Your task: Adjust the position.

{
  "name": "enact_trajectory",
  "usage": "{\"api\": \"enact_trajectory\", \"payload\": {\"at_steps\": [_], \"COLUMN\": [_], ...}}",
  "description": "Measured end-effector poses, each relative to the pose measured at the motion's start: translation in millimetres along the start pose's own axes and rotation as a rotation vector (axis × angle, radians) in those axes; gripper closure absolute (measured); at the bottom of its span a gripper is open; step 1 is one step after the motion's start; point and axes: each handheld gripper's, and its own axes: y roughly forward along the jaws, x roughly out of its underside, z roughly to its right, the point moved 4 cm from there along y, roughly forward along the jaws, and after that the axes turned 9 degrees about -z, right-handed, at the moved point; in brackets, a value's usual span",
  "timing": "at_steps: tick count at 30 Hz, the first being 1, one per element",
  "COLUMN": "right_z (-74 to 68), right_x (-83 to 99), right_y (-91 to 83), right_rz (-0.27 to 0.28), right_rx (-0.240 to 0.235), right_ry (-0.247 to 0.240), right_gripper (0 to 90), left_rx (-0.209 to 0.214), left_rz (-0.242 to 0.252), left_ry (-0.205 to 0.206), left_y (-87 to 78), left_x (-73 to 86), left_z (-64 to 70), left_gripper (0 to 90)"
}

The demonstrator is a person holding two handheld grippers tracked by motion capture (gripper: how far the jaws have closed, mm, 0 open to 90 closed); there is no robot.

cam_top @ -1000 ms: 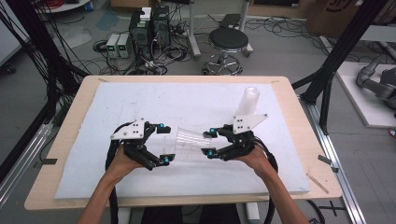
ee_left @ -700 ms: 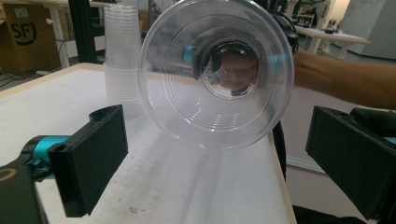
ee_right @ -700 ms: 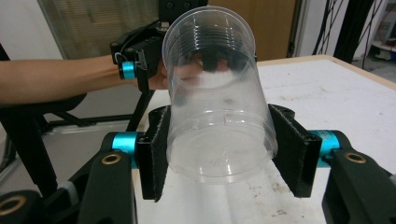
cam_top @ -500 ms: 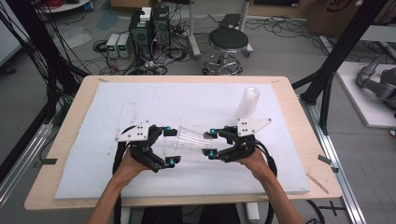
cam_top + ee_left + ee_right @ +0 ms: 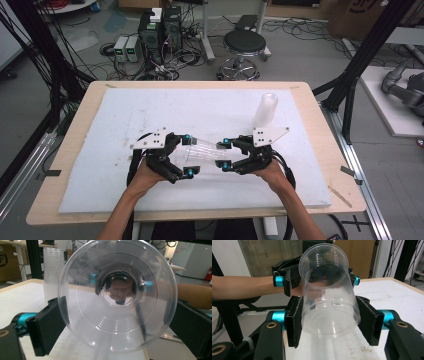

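We see clear cup (image 5: 329,292) lying sideways, base twd us — our R gripper (image 5: 329,322) pads clamp base end; L gripper (image 5: 317,277) grips rim end.

One clear cup (image 5: 202,149), one cup stack (image 5: 265,109), two grippers (image 5: 187,155) (image 5: 223,153)

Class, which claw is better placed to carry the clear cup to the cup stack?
Right. The right claw grips the clear cup at its base, and the cup stack stands just beyond it; the left claw is farther off.
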Motion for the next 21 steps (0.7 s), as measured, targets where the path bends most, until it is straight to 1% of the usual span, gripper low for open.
{"api": "enact_trajectory", "payload": {"at_steps": [3,5,7,11,13,16,17,21], "right_z": [-0.3,-1.0,-1.1,-1.0,-1.9,-1.7,-2.6,-3.1], "right_x": [-0.2,-0.2,-0.3,-0.6,-0.5,-1.1,-1.2,-1.4], "right_y": [0.8,1.1,1.2,1.2,1.2,1.7,1.9,1.9], "right_rz": [0.001,0.0,-0.001,0.006,0.003,0.011,0.01,0.013], "right_rx": [-0.003,-0.011,-0.011,-0.011,-0.018,-0.016,-0.022,-0.025], "right_ry": [-0.001,0.001,-0.001,-0.008,-0.003,-0.012,-0.012,-0.015], "right_gripper": [42.9,42.8,42.8,42.8,42.9,42.9,42.8,42.9], "left_rx": [0.01,0.02,0.021,0.036,0.037,0.04,0.037,0.038], "left_rz": [0.019,0.03,0.042,0.071,0.085,0.092,0.092,0.096], "left_ry": [0.006,0.0,-0.004,-0.017,-0.017,-0.009,-0.005,-0.002], "left_y": [3.0,4.7,6.0,6.8,6.9,7.3,7.2,5.8], "left_x": [-1.8,-2.6,-3.2,-4.6,-5.5,-6.2,-6.2,-6.4], "left_z": [0.3,0.4,0.7,0.7,0.7,1.0,1.0,1.1], "left_gripper": [7.7,8.1,9.3,10.3,11.3,14.3,15.4,18.7]}}
